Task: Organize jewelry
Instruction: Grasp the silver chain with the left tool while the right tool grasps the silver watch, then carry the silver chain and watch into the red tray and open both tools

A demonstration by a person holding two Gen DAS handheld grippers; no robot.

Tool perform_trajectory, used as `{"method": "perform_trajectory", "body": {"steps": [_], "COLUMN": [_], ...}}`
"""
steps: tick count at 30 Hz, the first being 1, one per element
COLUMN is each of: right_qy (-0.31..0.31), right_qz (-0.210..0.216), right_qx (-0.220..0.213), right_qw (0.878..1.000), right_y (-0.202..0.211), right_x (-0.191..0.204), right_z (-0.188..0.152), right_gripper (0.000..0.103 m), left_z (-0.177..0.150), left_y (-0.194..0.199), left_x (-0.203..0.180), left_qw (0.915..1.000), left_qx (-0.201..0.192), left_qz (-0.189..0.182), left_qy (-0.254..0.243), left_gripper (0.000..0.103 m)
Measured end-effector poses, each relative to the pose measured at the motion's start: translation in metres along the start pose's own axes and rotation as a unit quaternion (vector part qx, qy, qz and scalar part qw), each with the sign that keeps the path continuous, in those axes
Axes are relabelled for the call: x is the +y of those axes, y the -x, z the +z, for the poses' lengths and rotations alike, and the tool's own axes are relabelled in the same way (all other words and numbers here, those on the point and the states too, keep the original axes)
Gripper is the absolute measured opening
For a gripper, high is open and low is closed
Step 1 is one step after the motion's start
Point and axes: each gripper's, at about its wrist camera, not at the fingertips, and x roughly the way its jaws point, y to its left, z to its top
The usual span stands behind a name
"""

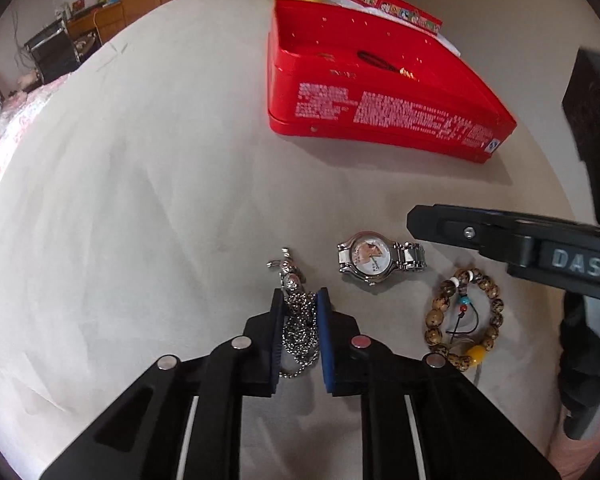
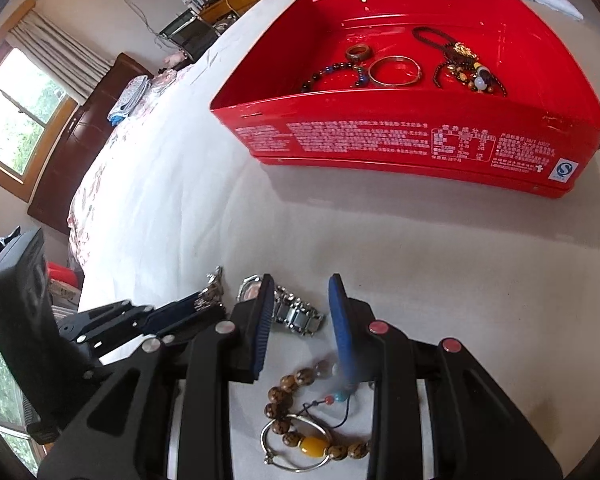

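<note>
Now my left claw [image 1: 300, 312] pinches the silver ball-chain necklace [image 1: 298, 320] lying bunched on the bed [image 1: 140, 200], since it must be lifted into the red tin [image 2: 380, 140] ahead, where rings and bangles already lie. My right claw [image 2: 300, 320] hangs spread above the wooden bead bracelet [image 2: 296, 412], holding nothing, with the wristwatch [image 1: 370, 260] between us.

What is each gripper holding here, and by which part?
Left gripper pinches the bunched ball chain of the silver necklace. Right gripper stands open above the beaded bracelet, holding nothing.
</note>
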Motion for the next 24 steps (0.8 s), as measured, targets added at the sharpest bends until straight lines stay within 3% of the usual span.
{"method": "perform_trajectory", "body": {"steps": [8,14,21,24], "right_qy": [0.023,0.011,0.023,0.03], "right_qz": [0.007,0.006,0.052,0.047], "right_qx": [0.003,0.024,0.072,0.066], "right_qw": [1.0,1.0,0.996,0.996], "right_y": [0.002,-0.011,-0.007,-0.003], "right_x": [0.005,0.002,0.02,0.025], "right_z": [0.002,0.004,-0.01,-0.01], "right_gripper": [0.028,0.028,0.028,0.028], "left_z": [0.001,0.004,0.004,0.004], "left_y": [0.042,0.04,0.042,0.041], "left_x": [0.015,0.019,0.023,0.023], "left_qw": [0.9979,0.9977,0.9972,0.9974], "left_qx": [-0.059,-0.059,-0.064,-0.06], "left_qz": [-0.022,-0.026,-0.025,-0.025], "left_qy": [0.018,0.023,0.029,0.031], "left_gripper": [0.015,0.015,0.015,0.016]}}
